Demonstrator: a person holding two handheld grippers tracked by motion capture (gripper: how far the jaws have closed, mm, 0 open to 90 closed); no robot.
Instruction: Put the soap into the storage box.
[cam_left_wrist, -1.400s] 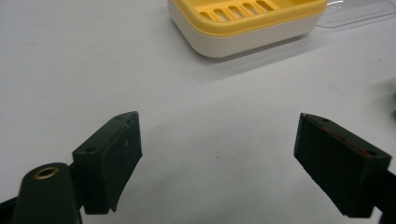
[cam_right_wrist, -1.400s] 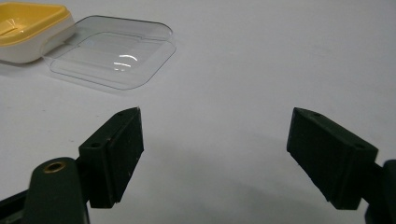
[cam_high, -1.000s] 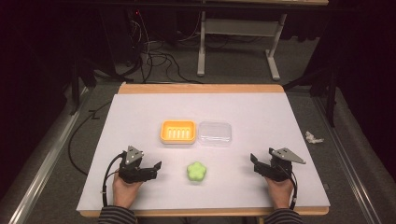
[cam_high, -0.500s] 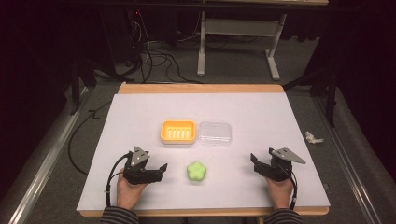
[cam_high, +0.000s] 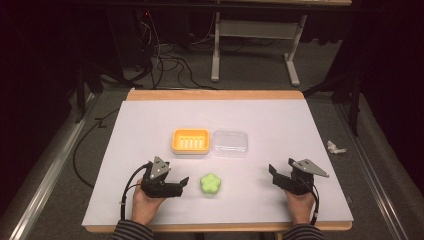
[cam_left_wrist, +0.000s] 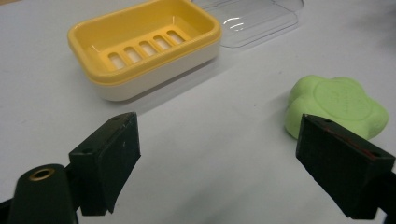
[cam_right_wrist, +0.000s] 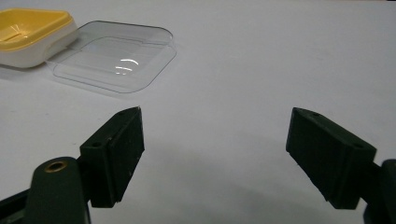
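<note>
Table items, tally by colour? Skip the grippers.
Yellow: 1, the soap dish
Clear: 1, the lid lying beside the dish
Green: 1, the flower-shaped soap
Total: 3

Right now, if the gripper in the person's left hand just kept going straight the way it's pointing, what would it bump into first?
Probably the green soap. In the high view the left gripper points right at it. In the left gripper view the soap sits beside the right-hand jaw, so it might be clipped rather than caught squarely.
</note>
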